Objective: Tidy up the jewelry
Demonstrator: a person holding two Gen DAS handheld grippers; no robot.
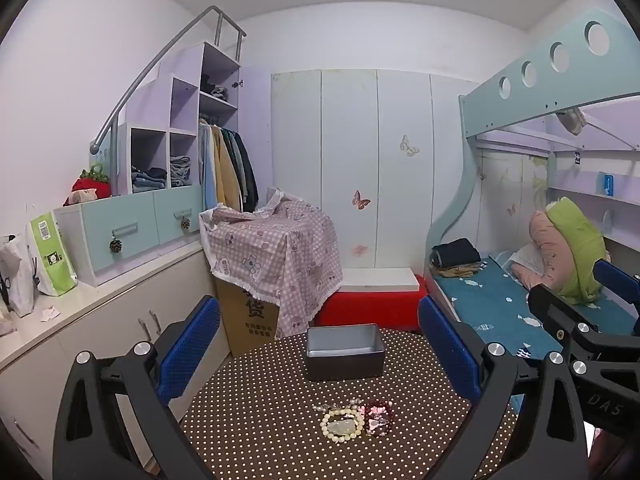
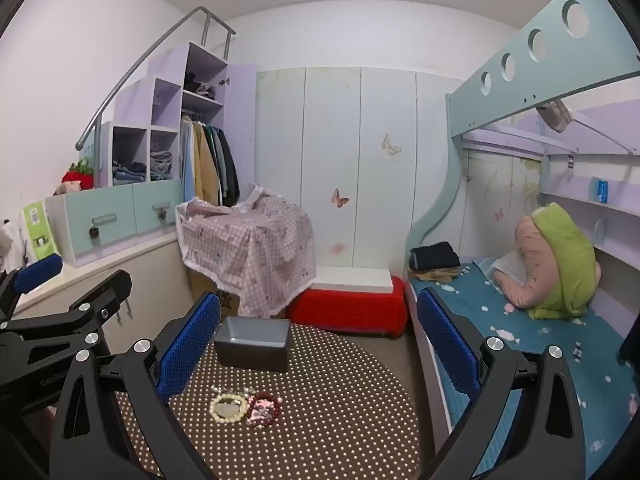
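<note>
a round table (image 1: pixel 280 420) with a brown dotted cloth carries the jewelry near its front edge: a cream bead bracelet (image 1: pixel 342 424) with a pale stone lying inside its ring, and touching it on the right a dark red bead bracelet (image 1: pixel 379 416) with small pink pieces in its middle. a thin pearl strand (image 1: pixel 334 407) lies just behind them. farther back on the table stands an open grey box (image 1: pixel 343 353), empty as far as can be seen, well apart from the beads.

behind the table are a cardboard box (image 1: pixel 248 320) under a pink checked cloth (image 1: pixel 276 248), a red stool (image 1: pixel 370 308) and a white wardrobe (image 1: pixel 360 160). to the left runs a counter (image 1: pixel 100 292) with a green bag (image 1: pixel 50 252); to the right a bunk bed (image 1: pixel 500 304) with a green pillow (image 1: pixel 576 248). nothing lies between the grippers and the beads.

the left gripper (image 1: pixel 320 356) hangs above the table's near side, tipped slightly down, jaws spread wide with nothing in them; the box shows between its blue pads. the right gripper (image 2: pixel 318 354) hangs beside it to the right, likewise tipped slightly down, jaws wide and empty, with the beads and box off toward its left finger.
</note>
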